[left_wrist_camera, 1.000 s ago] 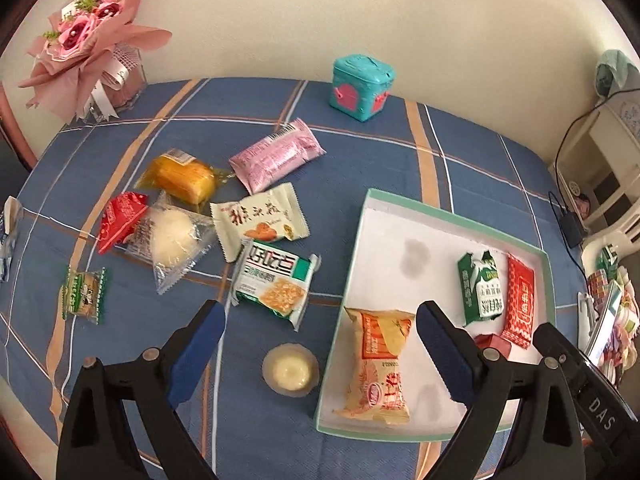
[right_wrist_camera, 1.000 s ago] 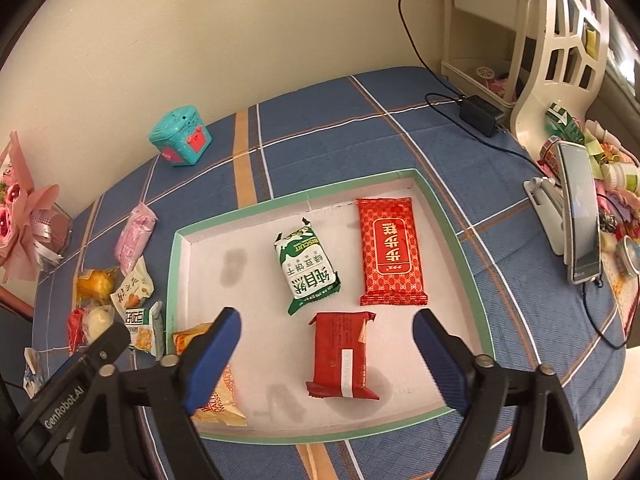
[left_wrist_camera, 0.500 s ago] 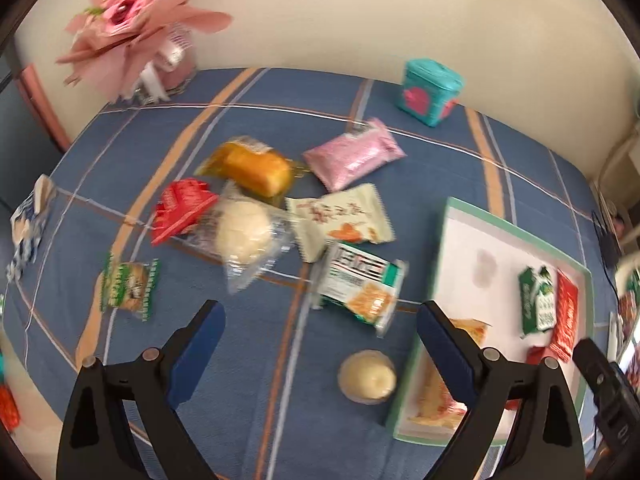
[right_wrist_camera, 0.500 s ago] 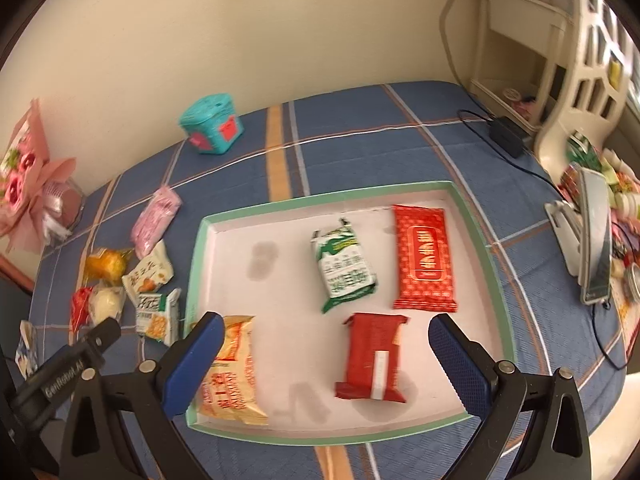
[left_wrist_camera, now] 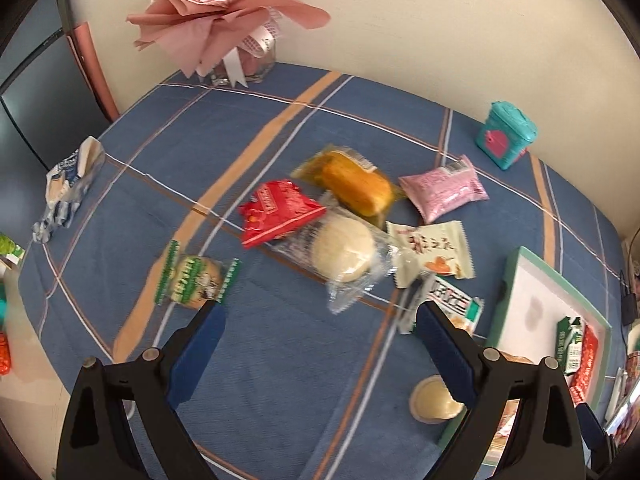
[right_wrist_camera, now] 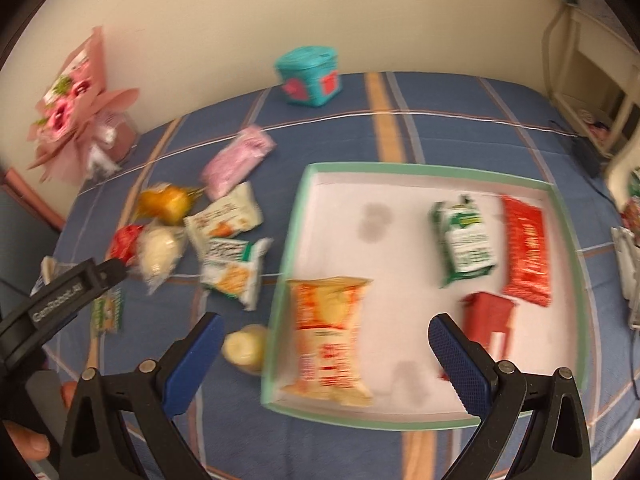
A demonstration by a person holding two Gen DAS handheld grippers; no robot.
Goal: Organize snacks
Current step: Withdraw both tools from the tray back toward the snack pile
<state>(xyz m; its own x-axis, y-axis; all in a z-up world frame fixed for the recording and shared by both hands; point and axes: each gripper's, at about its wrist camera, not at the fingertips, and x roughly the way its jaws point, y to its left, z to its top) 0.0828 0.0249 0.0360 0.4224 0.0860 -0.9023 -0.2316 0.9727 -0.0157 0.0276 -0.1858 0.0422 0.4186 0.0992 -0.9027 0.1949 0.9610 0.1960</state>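
crowding bouquet (left_wrist_camera: 224, 8) (teal tin (left_wrist_camera: 505, 140) nearby)

A plain cream wall (left_wrist_camera: 400, 20) fills the top of the frame; a white shelf unit (right_wrist_camera: 592, 80) stands upper right.

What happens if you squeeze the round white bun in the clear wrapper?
The bun looks soft and puffy, so it would probably squash. Its clear wrapper is loose and crinkly at the ends, so it may slip or flop when lifted. It likely weighs little for its size.
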